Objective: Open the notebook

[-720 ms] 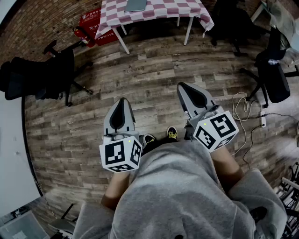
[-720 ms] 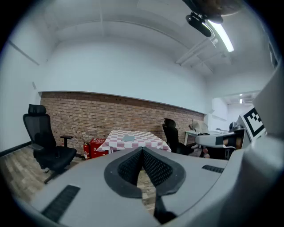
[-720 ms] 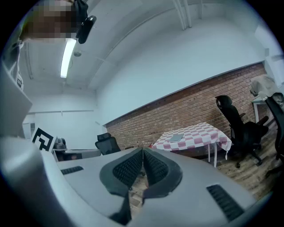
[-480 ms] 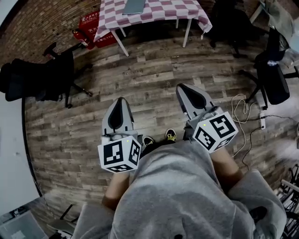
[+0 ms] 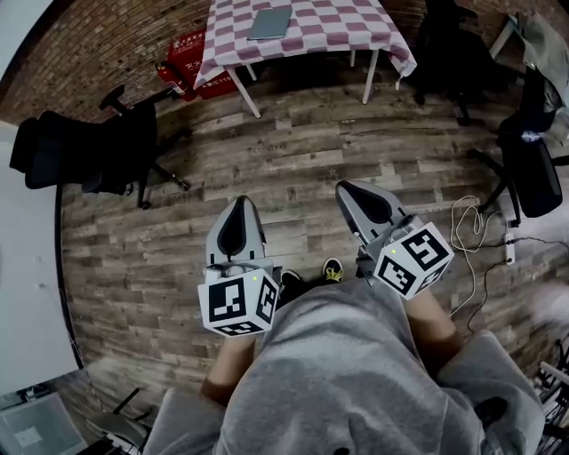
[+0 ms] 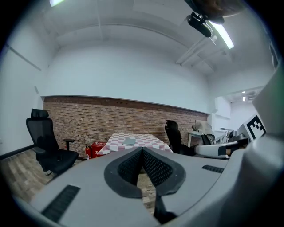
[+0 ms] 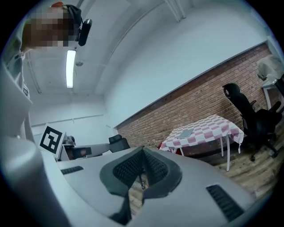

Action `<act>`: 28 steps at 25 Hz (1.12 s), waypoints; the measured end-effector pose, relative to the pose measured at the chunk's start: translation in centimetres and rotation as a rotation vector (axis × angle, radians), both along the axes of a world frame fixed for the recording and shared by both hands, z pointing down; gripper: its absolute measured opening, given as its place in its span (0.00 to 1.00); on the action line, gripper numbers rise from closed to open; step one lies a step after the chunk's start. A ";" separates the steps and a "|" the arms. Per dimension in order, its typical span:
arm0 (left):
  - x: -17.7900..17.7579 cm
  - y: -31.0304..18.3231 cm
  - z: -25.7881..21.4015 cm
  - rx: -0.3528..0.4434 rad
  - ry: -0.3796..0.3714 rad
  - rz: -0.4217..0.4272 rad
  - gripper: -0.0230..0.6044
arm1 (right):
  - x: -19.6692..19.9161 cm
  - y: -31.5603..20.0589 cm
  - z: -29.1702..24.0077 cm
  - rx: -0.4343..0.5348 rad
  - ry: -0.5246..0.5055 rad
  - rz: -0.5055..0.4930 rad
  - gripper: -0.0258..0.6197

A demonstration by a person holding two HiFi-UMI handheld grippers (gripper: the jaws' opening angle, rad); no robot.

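Notebook [image 5: 269, 23] now lower in view, left tool [image 5: 239, 203], right tool [image 5: 345, 187] (both shut)

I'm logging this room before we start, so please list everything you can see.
Table: one, pink-and-white checked cloth, by the brick wall.
Notebook: one, grey, closed, on the table.
Red box: one, on the floor left of the table.
Office chairs: three, black; far left, right of the table, far right.
Cable: one, white, on the floor at right.
Shoes: two, dark, between the grippers.
Left gripper: grey, shut, empty.
Right gripper: grey, shut, empty.
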State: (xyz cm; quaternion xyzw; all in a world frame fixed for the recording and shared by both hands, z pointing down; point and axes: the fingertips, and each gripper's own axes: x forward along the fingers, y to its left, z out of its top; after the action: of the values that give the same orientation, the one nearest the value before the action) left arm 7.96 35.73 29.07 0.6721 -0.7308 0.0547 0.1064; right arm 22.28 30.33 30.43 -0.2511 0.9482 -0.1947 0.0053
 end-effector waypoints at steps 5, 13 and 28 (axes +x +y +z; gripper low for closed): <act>0.7 -0.1 -0.4 -0.014 -0.030 -0.016 0.05 | 0.6 -0.2 -0.3 -0.004 -0.028 -0.033 0.08; 1.6 0.4 -0.8 -0.011 -0.053 -0.043 0.05 | 0.9 -0.2 -1.0 0.010 -0.055 -0.084 0.08; 3.2 -1.4 -1.9 0.010 -0.072 -0.004 0.05 | 2.2 -1.6 -1.6 0.010 -0.065 -0.067 0.08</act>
State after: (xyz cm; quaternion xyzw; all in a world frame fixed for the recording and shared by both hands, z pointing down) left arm 11.20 34.29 27.21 0.6686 -0.7358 0.0752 0.0768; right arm 24.51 28.74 28.84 -0.2128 0.9563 -0.1979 0.0309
